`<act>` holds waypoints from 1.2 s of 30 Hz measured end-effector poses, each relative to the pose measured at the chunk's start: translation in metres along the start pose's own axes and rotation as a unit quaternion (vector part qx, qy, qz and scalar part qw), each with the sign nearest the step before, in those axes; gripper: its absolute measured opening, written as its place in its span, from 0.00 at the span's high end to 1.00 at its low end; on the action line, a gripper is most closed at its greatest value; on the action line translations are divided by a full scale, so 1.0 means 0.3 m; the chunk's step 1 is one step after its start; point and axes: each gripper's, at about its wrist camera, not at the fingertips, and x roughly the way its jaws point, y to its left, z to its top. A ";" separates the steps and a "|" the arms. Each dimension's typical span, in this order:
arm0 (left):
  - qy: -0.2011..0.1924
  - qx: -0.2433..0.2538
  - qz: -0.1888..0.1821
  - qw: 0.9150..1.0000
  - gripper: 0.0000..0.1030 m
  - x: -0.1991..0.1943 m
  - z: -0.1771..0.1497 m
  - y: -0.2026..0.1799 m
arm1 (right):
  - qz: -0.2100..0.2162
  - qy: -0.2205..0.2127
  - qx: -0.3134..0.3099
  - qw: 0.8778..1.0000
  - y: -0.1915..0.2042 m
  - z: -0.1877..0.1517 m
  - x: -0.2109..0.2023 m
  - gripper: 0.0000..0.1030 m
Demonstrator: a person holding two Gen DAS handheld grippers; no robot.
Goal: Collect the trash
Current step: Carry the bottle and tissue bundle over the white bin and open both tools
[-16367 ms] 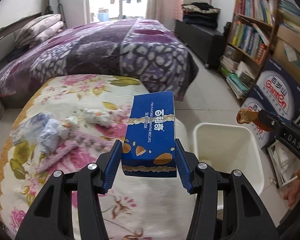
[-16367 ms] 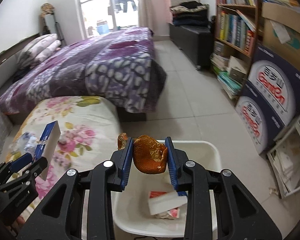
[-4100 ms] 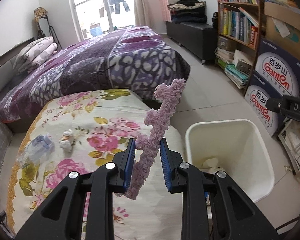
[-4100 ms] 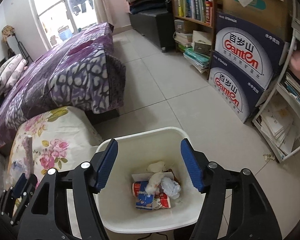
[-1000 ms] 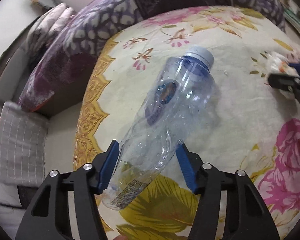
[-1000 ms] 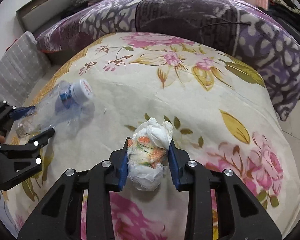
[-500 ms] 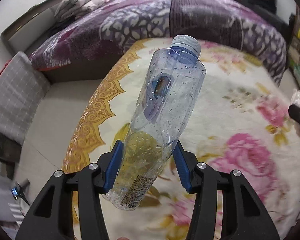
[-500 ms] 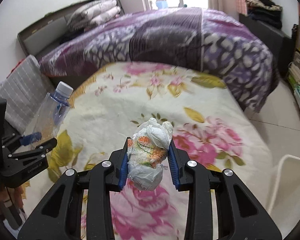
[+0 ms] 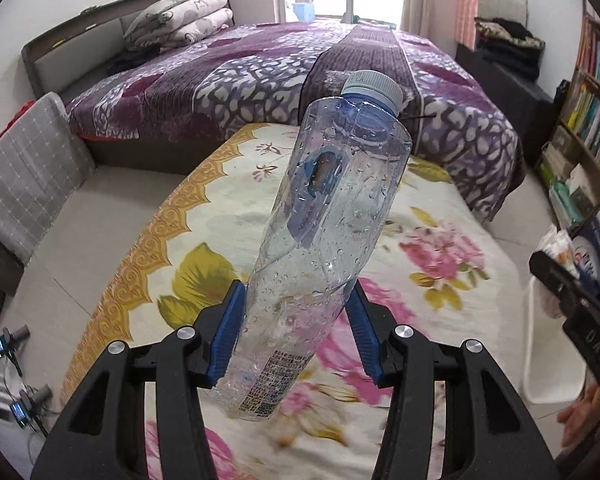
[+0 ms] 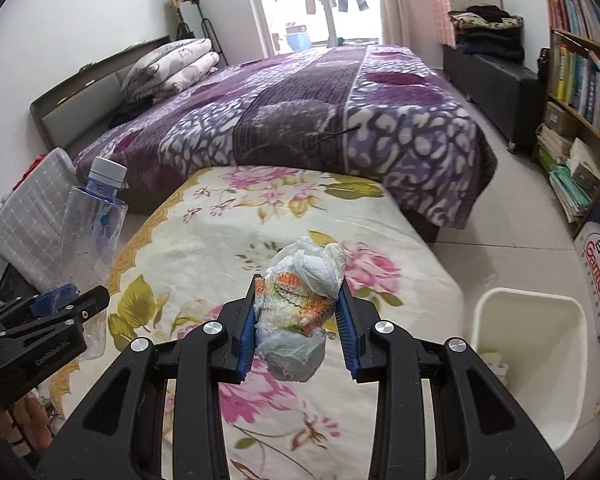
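My left gripper (image 9: 296, 330) is shut on a clear plastic bottle (image 9: 324, 240) with a grey-blue cap, held tilted above the floral cloth (image 9: 428, 200). The bottle also shows in the right wrist view (image 10: 94, 216). My right gripper (image 10: 298, 322) is shut on a crumpled white plastic wad with orange print (image 10: 300, 300), held above the floral cloth (image 10: 228, 232). The white trash bin (image 10: 528, 364) stands on the floor at the right; in the left wrist view (image 9: 544, 360) only its edge shows.
A purple patterned bed (image 10: 320, 112) lies behind the floral surface. Bookshelves (image 10: 580, 72) and a printed cardboard box (image 10: 598, 276) line the right wall. A grey checked cushion (image 9: 24, 176) sits at the left. The right gripper's body (image 9: 580, 320) reaches in at right.
Both grippers have risen and swung right with their loads. The bin has come further into the right wrist view.
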 end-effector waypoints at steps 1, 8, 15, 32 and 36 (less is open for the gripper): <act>-0.001 -0.006 -0.002 1.000 0.51 -0.004 -0.003 -0.013 | -0.004 -0.001 0.002 1.000 -0.021 -0.005 -0.007 0.68; -0.024 -0.035 -0.016 0.999 0.50 -0.024 -0.051 -0.160 | -0.040 -0.004 0.023 0.999 -0.163 -0.046 -0.039 0.68; -0.046 -0.023 -0.016 0.999 0.50 0.013 -0.102 -0.296 | -0.078 -0.010 0.052 0.996 -0.313 -0.068 -0.058 0.68; -0.066 0.030 -0.063 0.995 0.50 -0.021 -0.110 -0.528 | -0.125 -0.029 0.100 0.987 -0.533 -0.069 -0.152 0.68; -0.061 0.049 -0.075 0.994 0.50 -0.019 -0.128 -0.593 | -0.138 -0.023 0.117 0.983 -0.602 -0.079 -0.176 0.68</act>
